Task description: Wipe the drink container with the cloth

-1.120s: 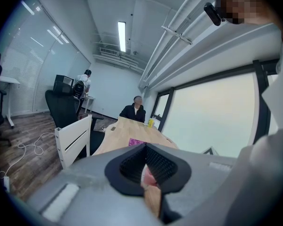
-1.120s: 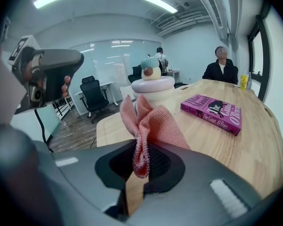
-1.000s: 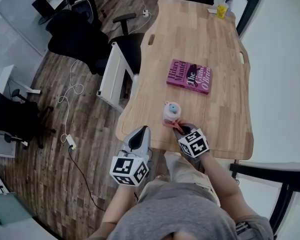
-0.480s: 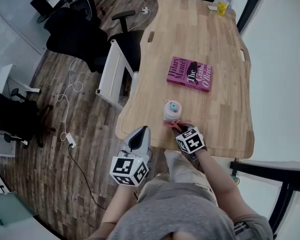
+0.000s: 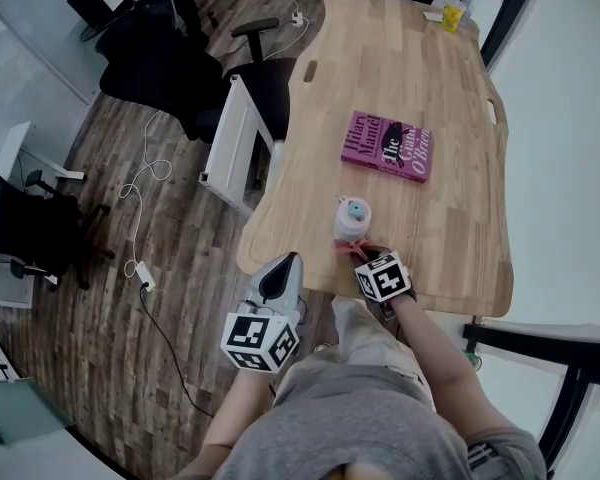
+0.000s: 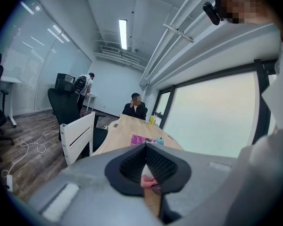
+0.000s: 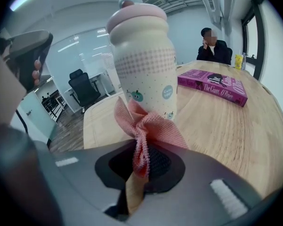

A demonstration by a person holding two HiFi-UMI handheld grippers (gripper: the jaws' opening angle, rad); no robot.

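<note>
Off the near left edge of the table [image 5: 450,238], the left gripper [image 5: 278,280] hangs idle, its jaws together on nothing. The drink container [image 7: 146,65], a pale lidded bottle, stands upright close to the table's near edge, with a pink book [image 5: 388,146] farther off. It looks light, hard-walled and smooth, so a push could tip or slide it; a hold around the mid-body seems wisest. The soft pink cloth [image 7: 148,126] bunches against its near lower wall, pinched fast in the right gripper [image 7: 140,166], just near of the bottle.
</note>
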